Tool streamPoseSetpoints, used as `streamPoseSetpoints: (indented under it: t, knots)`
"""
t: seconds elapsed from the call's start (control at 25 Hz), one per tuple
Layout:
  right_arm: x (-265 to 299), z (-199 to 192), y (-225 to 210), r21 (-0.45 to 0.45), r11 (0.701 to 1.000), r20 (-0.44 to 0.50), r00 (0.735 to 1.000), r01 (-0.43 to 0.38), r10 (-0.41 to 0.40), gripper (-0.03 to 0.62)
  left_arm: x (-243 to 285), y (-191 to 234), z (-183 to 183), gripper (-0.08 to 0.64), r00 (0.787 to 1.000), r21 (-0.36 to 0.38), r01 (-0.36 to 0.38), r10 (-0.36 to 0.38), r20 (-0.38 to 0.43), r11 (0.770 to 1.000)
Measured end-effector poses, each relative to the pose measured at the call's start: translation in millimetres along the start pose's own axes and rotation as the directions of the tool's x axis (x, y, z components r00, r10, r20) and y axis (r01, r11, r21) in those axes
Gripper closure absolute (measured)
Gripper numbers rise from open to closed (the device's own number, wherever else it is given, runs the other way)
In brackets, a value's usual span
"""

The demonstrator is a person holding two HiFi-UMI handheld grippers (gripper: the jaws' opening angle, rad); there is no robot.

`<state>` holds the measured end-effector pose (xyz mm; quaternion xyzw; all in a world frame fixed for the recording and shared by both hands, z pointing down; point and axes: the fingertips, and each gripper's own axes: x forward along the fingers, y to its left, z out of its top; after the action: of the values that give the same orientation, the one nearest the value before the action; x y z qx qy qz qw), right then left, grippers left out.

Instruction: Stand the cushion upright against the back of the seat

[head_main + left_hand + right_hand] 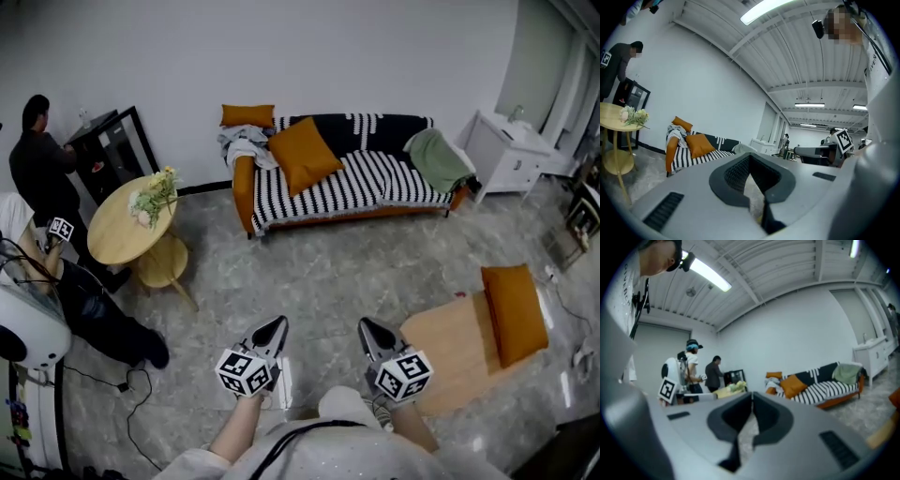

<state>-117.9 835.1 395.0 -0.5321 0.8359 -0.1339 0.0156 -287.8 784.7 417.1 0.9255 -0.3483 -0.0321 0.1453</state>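
Cushion [302, 153] on sofa [375, 183] seat, well beyond left gripper [277, 322], right gripper [365, 324]

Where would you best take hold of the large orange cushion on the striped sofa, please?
Probably by its two side corners, coming from the open front of the striped sofa. The orange cushion sits turned cornerwise, leaning on the backrest, so those corners stick out, and the backrest blocks any approach from behind.
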Motion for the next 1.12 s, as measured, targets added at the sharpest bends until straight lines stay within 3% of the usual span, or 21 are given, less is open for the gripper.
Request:
streamPoseSetpoints:
  t: [0.16,0.48,1.12]
  knots:
    - [11,-3,-16,0.039,0.999,-0.015,1.0,0.02,-0.02,0.572,11,10,-7,0.537,1.0,-0.035,-0.003,0.003,-0.016,0.999]
    - [77,8,-53,0.02,1.0,-0.014,1.0,-0.014,0.014,0.572,62,59,0,0.537,0.999,-0.037,-0.036,0.035,-0.01,0.999]
    - [250,60,-184,-0.019,0.995,-0.072,0.993,-0.098,0.096,0.572,252,173,48,0.537,0.998,-0.042,-0.065,0.065,0.009,0.997]
